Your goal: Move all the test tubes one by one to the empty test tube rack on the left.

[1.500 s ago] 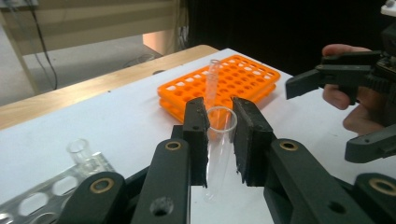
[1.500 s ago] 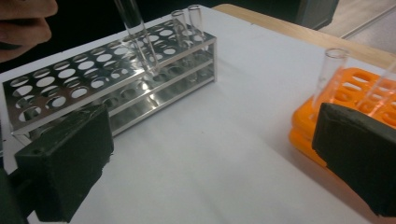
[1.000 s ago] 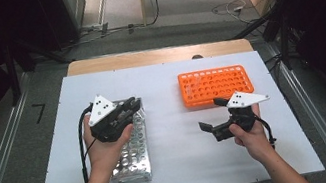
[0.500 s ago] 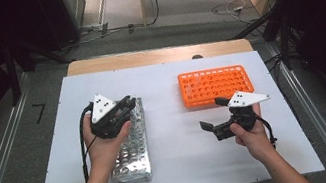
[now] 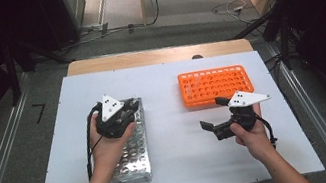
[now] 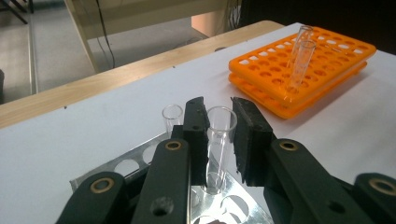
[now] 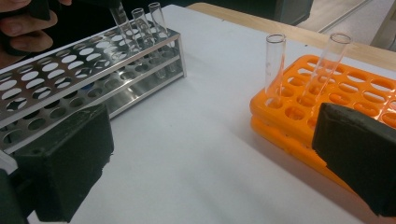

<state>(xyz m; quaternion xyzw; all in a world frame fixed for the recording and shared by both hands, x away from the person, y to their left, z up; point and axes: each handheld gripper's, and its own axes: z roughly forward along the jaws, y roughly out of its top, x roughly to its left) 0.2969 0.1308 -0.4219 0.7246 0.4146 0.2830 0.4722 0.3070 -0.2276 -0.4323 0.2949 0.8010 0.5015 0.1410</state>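
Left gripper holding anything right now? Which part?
Yes: the left gripper is shut on a clear test tube, its pads clamped just below the rim, the tube's lower end down in the metal rack. The right gripper is open, holding nothing.

Steel rack [image 5: 131, 153] partly covered by left hand [image 5: 110, 146] in high view. Held tube's [image 6: 219, 140] lower end hidden behind fingers [image 6: 196, 135]. Orange rack [image 7: 327, 107] cut off at right edge. Tubes in high view too small to count.

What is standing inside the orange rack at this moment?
Two clear, empty-looking test tubes lean in holes of the orange rack. The other holes in view look empty. The tube bottoms, down inside the rack, are hidden.
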